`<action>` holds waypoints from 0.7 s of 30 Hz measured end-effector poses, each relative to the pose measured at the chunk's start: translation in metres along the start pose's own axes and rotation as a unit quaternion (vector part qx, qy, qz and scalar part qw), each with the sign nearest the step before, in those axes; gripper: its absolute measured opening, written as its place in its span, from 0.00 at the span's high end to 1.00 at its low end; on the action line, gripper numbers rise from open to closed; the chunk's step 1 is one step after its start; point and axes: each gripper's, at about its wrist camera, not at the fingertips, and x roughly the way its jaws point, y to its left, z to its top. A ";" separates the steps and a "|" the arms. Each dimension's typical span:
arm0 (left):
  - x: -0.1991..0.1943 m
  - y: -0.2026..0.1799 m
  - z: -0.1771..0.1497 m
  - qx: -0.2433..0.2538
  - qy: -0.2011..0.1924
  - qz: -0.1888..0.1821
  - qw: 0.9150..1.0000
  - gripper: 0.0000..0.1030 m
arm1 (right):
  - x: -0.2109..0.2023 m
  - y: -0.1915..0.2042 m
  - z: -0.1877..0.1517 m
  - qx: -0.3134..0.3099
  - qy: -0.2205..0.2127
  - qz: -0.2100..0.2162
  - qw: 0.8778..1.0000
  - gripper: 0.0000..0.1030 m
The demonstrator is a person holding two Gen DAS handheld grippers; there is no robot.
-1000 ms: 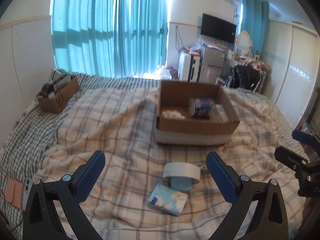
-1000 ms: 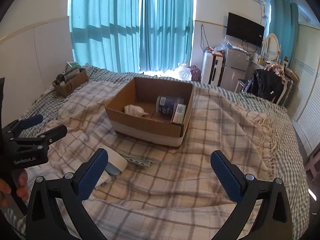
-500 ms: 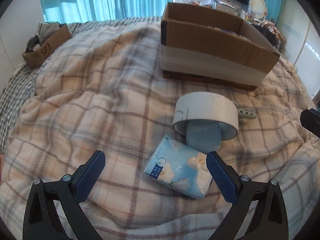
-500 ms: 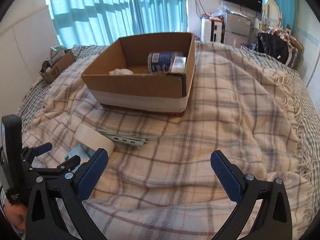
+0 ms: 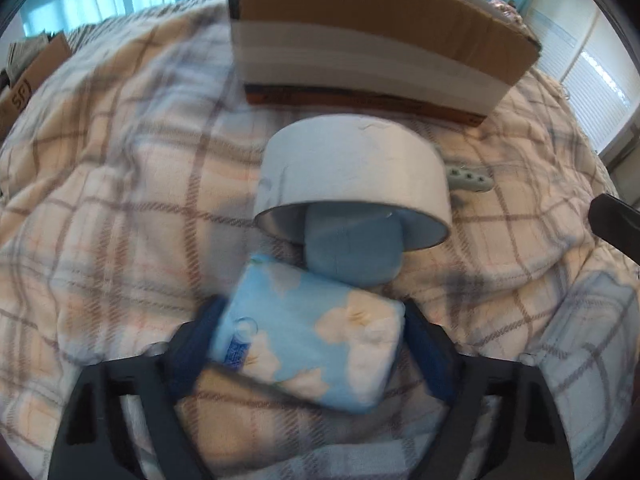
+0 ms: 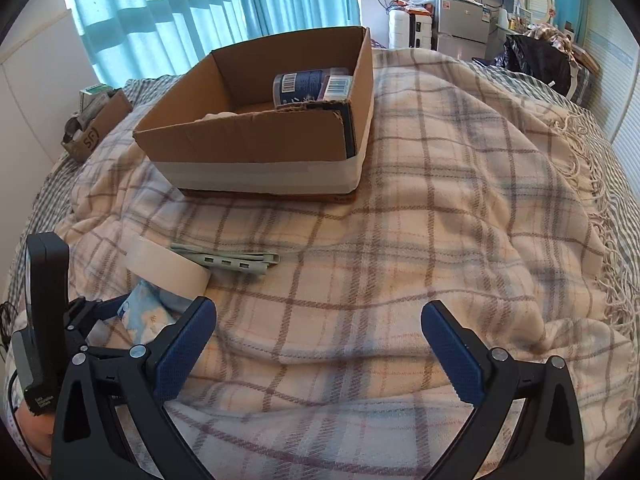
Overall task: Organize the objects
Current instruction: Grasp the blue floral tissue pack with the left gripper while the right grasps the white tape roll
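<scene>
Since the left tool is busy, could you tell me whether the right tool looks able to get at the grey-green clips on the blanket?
Probably yes: the right tool is open and empty, with only bare blanket between it and the clips.

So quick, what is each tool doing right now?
Left tool: closed on the blue tissue pack.
Right tool: open, holding nothing, above the plaid blanket.

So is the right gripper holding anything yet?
No, the right gripper is wide open over the bare plaid blanket, nothing between its fingers.
</scene>
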 end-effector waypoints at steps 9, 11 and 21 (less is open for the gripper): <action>-0.074 0.025 -0.022 -0.041 -0.063 -0.049 0.996 0.18 | -0.009 0.003 -0.003 -0.005 -0.006 -0.003 1.000 0.00; -0.086 0.041 -0.014 -0.053 -0.075 -0.041 0.995 0.18 | -0.013 0.011 0.000 -0.021 -0.011 -0.010 1.000 0.00; -0.071 0.137 0.014 -0.098 -0.099 0.006 0.990 0.18 | -0.008 0.094 0.011 -0.159 -0.030 0.038 0.986 0.02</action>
